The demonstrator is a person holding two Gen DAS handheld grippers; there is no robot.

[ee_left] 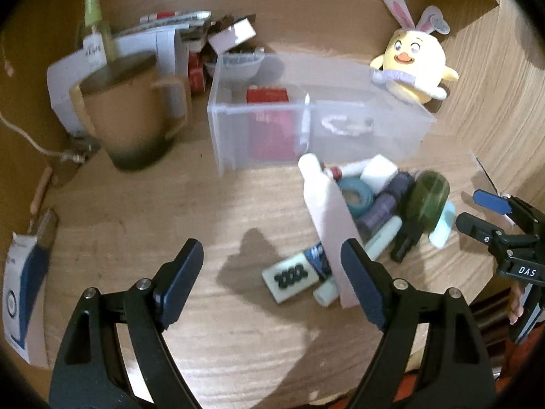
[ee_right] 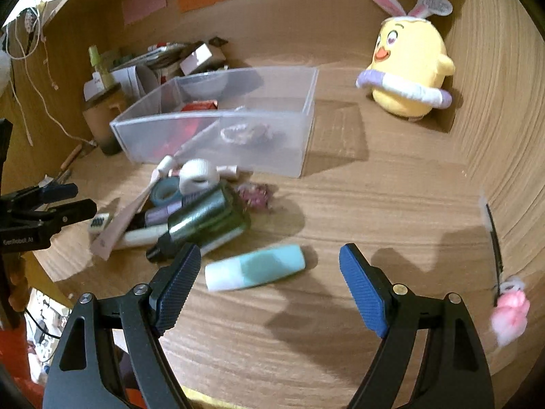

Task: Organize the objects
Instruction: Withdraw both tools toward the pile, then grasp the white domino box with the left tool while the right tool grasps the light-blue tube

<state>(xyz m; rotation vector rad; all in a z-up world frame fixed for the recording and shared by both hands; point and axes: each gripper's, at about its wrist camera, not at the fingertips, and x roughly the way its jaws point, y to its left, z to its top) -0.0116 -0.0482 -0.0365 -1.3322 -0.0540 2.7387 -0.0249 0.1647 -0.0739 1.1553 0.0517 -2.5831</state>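
Observation:
A clear plastic bin (ee_left: 391,129) (ee_right: 272,150) stands mid-desk with a red box (ee_left: 267,97) and small bits inside. In front of it lies a heap of small items: a dark green bottle (ee_left: 425,201) (ee_right: 204,220), teal tape roll (ee_left: 356,196) (ee_right: 165,192), purple tubes, a pale card (ee_left: 332,225). A mint eraser (ee_left: 289,281) lies before the heap. A teal and white tube (ee_right: 255,271) lies alone on the wood. My left gripper (ee_left: 272,269) is open and empty above the desk near the eraser. My right gripper (ee_right: 269,276) is open, its fingers either side of the tube.
A brown lidded mug (ee_left: 136,112) stands left of the bin, with boxes and a green spray bottle (ee_left: 93,17) behind. A yellow plush chick (ee_left: 414,64) (ee_right: 408,71) sits at the back right corner. A pink pompom pen (ee_right: 507,310) leans on the right wall. A blue-white carton (ee_left: 24,296) lies at the left edge.

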